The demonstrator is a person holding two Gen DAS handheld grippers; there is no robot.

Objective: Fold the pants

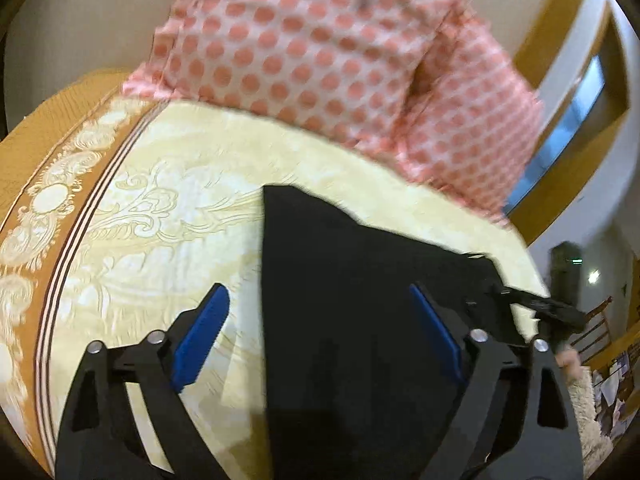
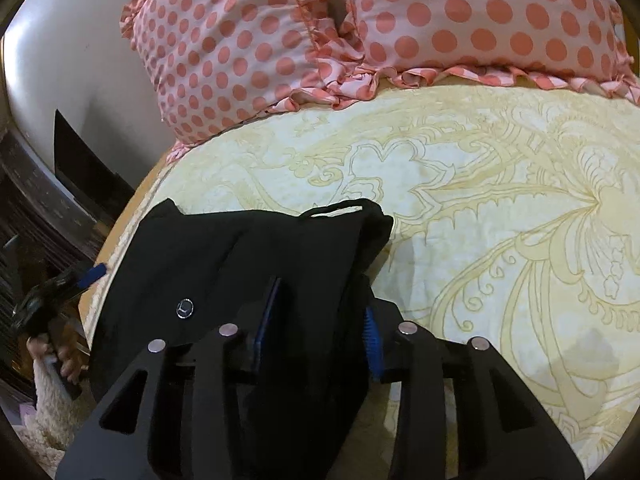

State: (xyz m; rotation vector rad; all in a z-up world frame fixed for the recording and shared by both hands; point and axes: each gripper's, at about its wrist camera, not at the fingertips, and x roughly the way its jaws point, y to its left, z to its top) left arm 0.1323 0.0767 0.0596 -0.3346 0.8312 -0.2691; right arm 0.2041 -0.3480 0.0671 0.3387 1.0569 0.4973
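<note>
Left gripper [image 1: 320, 328]: fingers spread wide, blue pads far apart; nothing is pinched. One blue pad [image 1: 202, 334] hangs over the bedspread, the other over the black cloth; whether either touches what is under it cannot be told.
Right gripper [image 2: 316, 320]: blue pads drawn in on a bunched fold of the pants, one pad at each side of the fold; cloth fills the gap between them.
Pants [image 2: 240, 264]: black, lying on the bed near its edge, at 7 o'clock in the right wrist view and 5 o'clock in the left. A round metal button [image 2: 184, 307] shows near the right gripper.
Bedspread [image 2: 500, 240]: cream with a yellow floral pattern.
Pillows [image 2: 280, 52]: pink with coral dots, at 12 o'clock.
</note>
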